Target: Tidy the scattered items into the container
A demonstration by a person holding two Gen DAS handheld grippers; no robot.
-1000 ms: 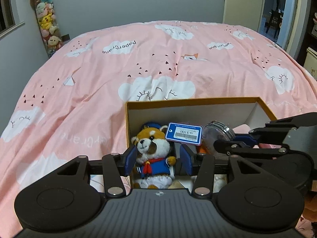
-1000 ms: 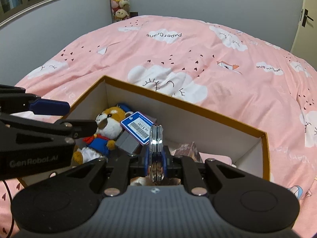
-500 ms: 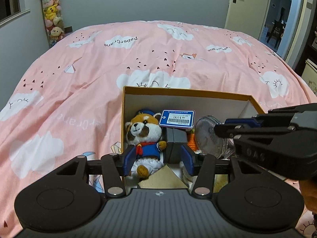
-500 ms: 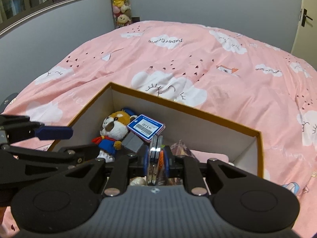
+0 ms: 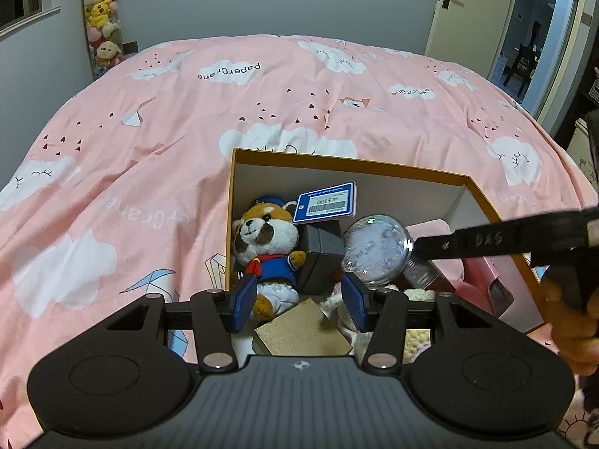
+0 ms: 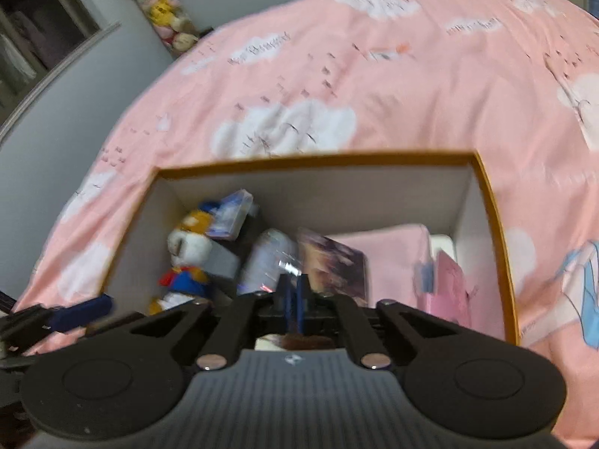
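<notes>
The right gripper (image 6: 294, 299) has its two blue pads pressed together with nothing between them, and it points down into the open box (image 6: 318, 159), over the middle of its near side. The round clear case (image 6: 267, 262) with glitter inside lies just ahead of these fingertips and a little to their left. It is already in the box, and it leans with its flat face tilted up against a dark grey box (image 5: 322, 258), next to the plush toy (image 5: 267, 247) in the left part. From the other side, the tip of the right gripper seems to touch the right edge of the case, or to be just beside it. The left gripper (image 5: 299, 305) stands half open and empty over the near left corner. The right hand is clearly the nearer one, so I think it must pull straight back, without pushing the case over.
</notes>
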